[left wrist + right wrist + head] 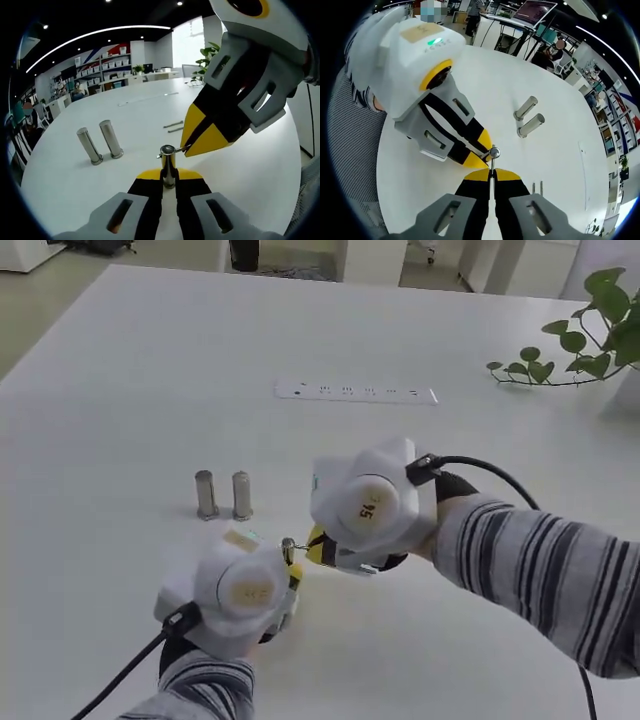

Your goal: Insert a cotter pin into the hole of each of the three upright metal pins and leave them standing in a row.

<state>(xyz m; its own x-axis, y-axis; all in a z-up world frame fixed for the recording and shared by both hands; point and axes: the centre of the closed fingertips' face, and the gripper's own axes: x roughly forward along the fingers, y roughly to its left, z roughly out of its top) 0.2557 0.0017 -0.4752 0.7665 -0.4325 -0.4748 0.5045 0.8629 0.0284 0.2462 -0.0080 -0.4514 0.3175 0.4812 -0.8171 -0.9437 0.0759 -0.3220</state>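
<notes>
Left hand-held gripper (pixel 169 181) clamps metal pin (pixel 167 157) | right hand-held gripper (pixel 492 175) pinches cotter pin (pixel 492 163), mostly hidden

A long white plastic power strip (pixel 356 392) lies flat on the broad white counter (pixel 120 380), at 12 o'clock in the head view. A green leafy plant (pixel 588 332) trails a stem onto the counter at 2 o'clock. White storage shelves (pixel 97 67) stand at 11 o'clock in the left gripper view.

shiny metal pins (pixel 100 142), matt table (pixel 150 370)
</notes>
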